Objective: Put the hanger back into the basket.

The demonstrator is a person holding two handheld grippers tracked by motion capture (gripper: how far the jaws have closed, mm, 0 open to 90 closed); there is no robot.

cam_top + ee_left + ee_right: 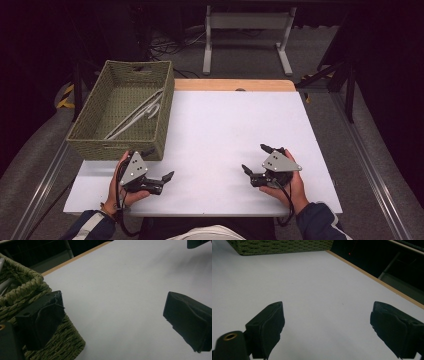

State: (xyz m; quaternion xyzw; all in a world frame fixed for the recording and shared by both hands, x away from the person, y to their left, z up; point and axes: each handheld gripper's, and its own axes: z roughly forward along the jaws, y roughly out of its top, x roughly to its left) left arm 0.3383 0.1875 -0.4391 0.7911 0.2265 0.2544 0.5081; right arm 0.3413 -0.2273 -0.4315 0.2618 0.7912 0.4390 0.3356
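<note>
A green woven basket (122, 107) stands on the left of the white table (235, 130), with white clothes hangers (139, 112) lying inside it. My left gripper (160, 164) rests on the table just in front of the basket's near right corner, open and holding nothing. In the left gripper view the gripper (113, 302) has one jaw against the basket (25, 290) corner. My right gripper (254, 158) sits at the front right, open and empty, pointing left. In the right gripper view the gripper (327, 307) spans bare table, and the basket (279, 246) is far ahead.
A wooden strip (235, 85) borders the table's far edge. Beyond it stands a grey metal frame (247, 35) on the floor with cables. The other gripper's jaw tip (197, 243) shows at the top right of the left gripper view.
</note>
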